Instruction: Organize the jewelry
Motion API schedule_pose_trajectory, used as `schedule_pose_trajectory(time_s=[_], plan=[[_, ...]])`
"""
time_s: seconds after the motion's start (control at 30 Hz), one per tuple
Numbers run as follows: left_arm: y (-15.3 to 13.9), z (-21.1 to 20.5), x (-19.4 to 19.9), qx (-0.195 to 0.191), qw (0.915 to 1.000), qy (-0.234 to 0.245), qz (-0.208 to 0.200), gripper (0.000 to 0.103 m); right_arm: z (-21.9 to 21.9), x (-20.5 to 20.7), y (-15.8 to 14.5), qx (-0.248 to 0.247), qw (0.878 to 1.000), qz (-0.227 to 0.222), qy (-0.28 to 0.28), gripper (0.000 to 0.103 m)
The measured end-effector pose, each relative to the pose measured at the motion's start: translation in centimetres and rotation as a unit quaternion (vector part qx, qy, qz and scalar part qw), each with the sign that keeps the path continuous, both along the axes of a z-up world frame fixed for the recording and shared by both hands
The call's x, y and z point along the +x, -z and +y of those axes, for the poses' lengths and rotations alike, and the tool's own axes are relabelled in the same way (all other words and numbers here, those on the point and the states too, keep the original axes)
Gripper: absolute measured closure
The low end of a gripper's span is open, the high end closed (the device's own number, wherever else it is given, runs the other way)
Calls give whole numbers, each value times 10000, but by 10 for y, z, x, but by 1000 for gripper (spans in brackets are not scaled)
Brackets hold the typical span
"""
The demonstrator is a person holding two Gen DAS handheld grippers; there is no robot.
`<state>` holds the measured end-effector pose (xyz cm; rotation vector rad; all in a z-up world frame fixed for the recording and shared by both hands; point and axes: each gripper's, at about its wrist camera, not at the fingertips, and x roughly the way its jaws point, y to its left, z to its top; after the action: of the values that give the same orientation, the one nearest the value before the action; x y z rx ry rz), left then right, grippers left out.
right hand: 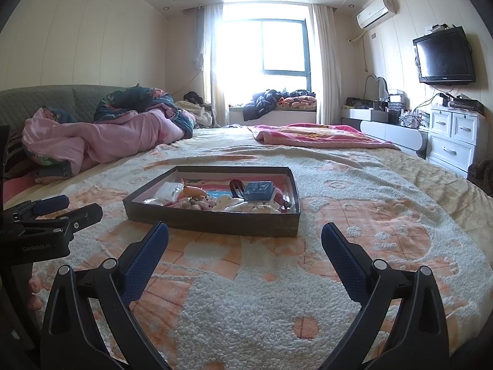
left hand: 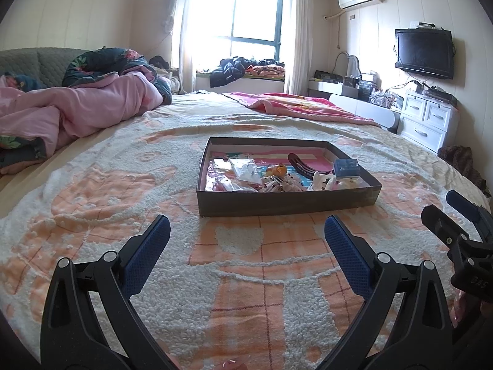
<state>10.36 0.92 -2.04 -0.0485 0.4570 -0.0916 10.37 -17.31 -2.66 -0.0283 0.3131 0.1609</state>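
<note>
Ahead of both grippers, on the bed (left hand: 92, 185), sits the shallow box (left hand: 286, 202) of jewelry, long axis left-right. Left gripper (left hand: 246, 240): fingers spread, empty, box dead ahead, near. Right gripper (right hand: 245, 240): fingers spread, empty, box ahead-left. Judgement: left is slightly nearer; reach forward.

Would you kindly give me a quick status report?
Left gripper and right gripper open, empty. Jewelry box ahead on the bed, untouched. Nothing in the way.
</note>
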Motion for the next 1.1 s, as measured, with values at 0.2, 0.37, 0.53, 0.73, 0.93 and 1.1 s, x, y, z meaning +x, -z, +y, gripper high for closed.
schedule_pose_trajectory(time_s=[0.2,0.37,0.53,0.73,0.93,1.1], plan=[[0,0,0,4,10000,12,-3,11,1,-1,0,4,10000,-14,4,6],[0,-1,-1,-3,10000,6,-3,11,1,-1,-1,5,10000,-13,5,6],[0,-2,-1,8,10000,6,-5,11,2,-1,-1,3,10000,-13,4,6],[1,1,0,7,10000,15,-9,11,2,-2,-1,9,10000,-19,5,6],[1,2,0,9,10000,28,-1,11,3,-2,-1,-2,10000,-18,0,6],[2,1,-1,97,9999,-87,-16,11,3,-3,-1,7,10000,-13,2,6]])
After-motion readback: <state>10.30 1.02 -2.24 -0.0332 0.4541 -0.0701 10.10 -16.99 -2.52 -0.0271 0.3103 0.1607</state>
